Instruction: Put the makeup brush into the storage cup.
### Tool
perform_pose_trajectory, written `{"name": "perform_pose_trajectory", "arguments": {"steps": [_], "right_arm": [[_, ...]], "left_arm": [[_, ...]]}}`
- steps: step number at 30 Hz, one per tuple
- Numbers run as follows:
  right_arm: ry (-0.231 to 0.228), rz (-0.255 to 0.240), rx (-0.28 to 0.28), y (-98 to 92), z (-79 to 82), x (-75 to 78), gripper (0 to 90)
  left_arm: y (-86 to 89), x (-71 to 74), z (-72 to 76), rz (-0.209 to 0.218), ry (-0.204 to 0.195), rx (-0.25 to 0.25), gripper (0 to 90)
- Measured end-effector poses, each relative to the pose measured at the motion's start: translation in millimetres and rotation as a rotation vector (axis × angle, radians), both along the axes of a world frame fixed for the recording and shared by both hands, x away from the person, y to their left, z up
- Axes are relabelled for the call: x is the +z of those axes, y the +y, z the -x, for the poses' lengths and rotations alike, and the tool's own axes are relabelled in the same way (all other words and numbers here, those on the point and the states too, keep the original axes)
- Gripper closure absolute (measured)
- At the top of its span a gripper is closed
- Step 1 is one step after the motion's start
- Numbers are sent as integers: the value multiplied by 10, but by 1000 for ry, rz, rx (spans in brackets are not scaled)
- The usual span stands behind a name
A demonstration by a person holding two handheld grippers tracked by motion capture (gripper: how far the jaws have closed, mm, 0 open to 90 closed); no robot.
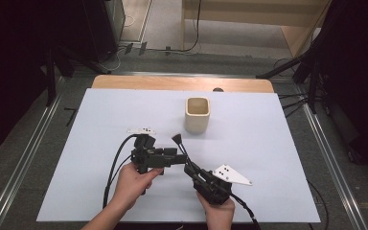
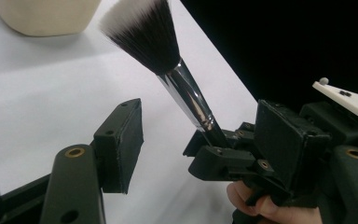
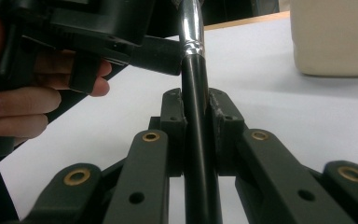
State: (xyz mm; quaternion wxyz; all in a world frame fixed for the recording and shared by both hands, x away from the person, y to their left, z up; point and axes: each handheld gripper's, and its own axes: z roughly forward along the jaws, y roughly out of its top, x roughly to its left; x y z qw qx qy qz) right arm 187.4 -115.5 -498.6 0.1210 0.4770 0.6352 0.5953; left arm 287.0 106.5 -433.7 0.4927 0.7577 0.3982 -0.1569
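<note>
A makeup brush (image 1: 178,143) with a black handle, silver ferrule (image 2: 186,95) and dark white-tipped bristles (image 2: 142,32) points up and away over the white table. My right gripper (image 3: 196,107) is shut on its black handle (image 3: 196,140); in the high view this gripper (image 1: 191,167) sits at front centre. My left gripper (image 2: 205,140) comes in from the left (image 1: 175,154), jaws open on either side of the brush just above the right gripper's grip, with a gap showing on both sides. A cream square cup (image 1: 197,114) stands upright beyond the brush.
The white sheet (image 1: 100,143) covers the table; a wooden edge (image 1: 172,82) shows at the back. The cup (image 2: 42,18) is close to the bristles' far left in the left gripper view, and it (image 3: 335,37) is at upper right in the right gripper view. Dark stands flank the table.
</note>
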Motion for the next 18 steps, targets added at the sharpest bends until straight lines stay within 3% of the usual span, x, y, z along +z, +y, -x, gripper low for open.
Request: {"name": "perform_pose_trajectory", "arguments": {"steps": [10,18], "right_arm": [[9,-4,-2,36,-33,-2,796],[6,-14,-6,47,-50,3,795]], "left_arm": [[-26,-18,-38,5,7,40,397],[-53,-30,-60,23,35,60,440]]}}
